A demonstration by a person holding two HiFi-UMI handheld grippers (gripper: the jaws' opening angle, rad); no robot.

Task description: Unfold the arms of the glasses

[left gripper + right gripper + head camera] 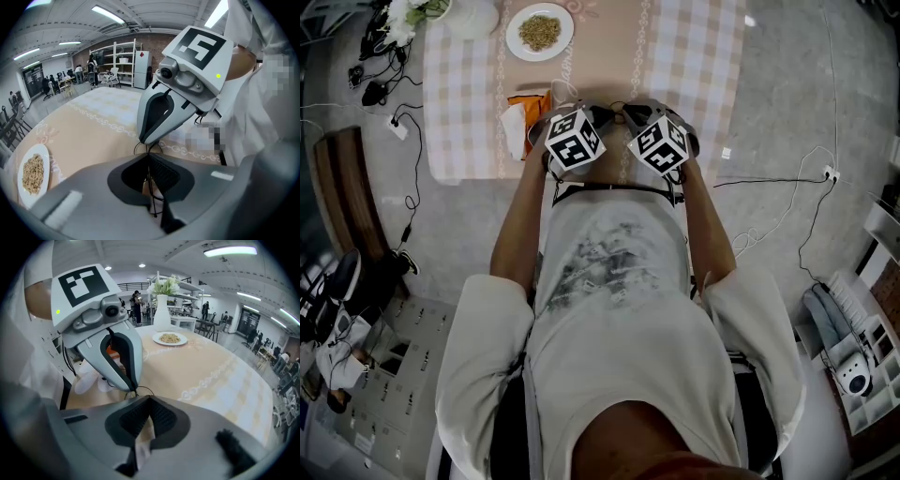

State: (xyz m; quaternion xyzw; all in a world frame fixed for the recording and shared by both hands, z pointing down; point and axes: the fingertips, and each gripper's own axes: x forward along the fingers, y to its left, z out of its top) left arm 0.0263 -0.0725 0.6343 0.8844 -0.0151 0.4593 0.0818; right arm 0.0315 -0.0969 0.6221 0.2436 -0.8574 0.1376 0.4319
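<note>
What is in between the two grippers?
The glasses. The left gripper view shows their thin wire pinched in the left gripper's jaws, and the right gripper's tip meets them.

White short-sleeved T-shirt [623, 328] with grey chest print [598, 255].

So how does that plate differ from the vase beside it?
The plate lies flat and low; the vase stands tall and upright. The plate holds a heap of brownish food; the vase holds pale flowers. Both are white and stand on the same table.
</note>
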